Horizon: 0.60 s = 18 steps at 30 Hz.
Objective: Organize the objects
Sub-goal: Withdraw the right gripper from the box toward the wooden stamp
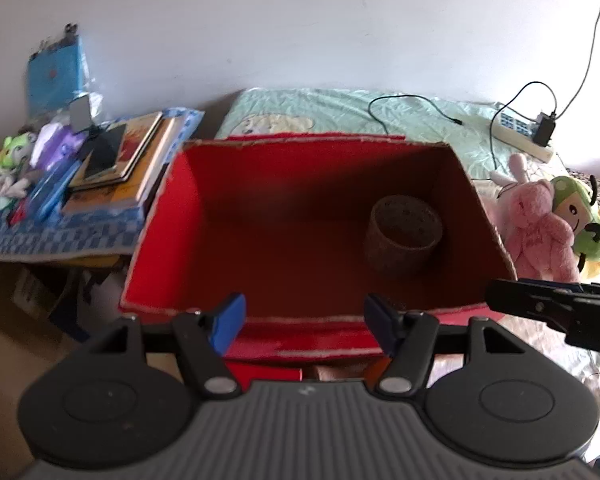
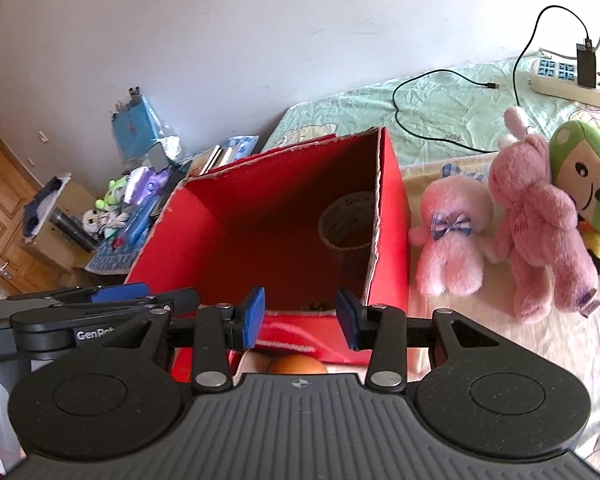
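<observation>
The work surface was a bed with a pale green sheet against a white wall. Both the left gripper and the right gripper hovered at the near rim of the red box, jaws spread and empty. The box held only a tape roll, upright near its right wall. Judged step: selecting the next item. The pink plush bear, pink rabbit and green plush lay just right of the box; the right gripper would need to swing right and descend.
</observation>
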Each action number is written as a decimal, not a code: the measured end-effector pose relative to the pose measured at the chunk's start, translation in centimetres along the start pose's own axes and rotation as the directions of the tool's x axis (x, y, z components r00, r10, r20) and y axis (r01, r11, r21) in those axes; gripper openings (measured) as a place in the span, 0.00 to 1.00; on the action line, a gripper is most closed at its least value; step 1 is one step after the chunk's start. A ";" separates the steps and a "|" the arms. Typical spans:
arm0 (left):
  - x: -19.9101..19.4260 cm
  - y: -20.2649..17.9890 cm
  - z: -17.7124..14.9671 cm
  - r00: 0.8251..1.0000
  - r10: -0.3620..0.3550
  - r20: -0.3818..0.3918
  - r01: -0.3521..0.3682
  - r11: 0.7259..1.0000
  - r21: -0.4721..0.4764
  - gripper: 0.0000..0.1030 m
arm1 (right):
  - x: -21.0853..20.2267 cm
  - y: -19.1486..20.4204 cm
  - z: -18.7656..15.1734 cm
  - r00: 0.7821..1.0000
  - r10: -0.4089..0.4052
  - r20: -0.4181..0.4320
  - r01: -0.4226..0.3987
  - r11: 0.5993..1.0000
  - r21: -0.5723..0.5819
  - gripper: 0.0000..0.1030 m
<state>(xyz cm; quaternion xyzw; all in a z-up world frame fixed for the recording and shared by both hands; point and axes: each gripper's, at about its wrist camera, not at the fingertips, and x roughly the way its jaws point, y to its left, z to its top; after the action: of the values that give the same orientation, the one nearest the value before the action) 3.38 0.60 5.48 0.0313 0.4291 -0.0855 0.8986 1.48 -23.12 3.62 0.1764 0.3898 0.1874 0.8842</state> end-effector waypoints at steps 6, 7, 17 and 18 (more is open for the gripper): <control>-1.2 -1.0 -1.4 0.998 0.069 0.001 -0.069 0.998 -0.013 0.66 | -1.0 -0.2 -1.0 0.999 0.051 0.005 -0.051 0.999 -0.004 0.42; -1.3 -1.2 -1.7 0.997 0.081 -0.002 -0.081 0.997 -0.015 0.67 | -1.1 -0.2 -1.2 0.998 0.058 0.003 -0.058 0.998 -0.004 0.42; -1.3 -2.4 -3.6 0.991 0.126 -0.056 -0.128 0.991 -0.035 0.78 | -1.5 -0.9 -3.2 0.994 0.104 -0.030 -0.103 0.994 0.027 0.42; -1.3 -2.6 -3.8 0.990 0.130 -0.057 -0.132 0.991 -0.032 0.81 | -1.4 -0.9 -3.4 0.994 0.105 -0.033 -0.104 0.994 0.030 0.42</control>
<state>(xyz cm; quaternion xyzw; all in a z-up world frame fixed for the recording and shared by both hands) -0.81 -1.31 4.13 0.0458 0.4522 -0.0176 0.8906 -1.81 -24.05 1.92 0.2057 0.3979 0.2310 0.8637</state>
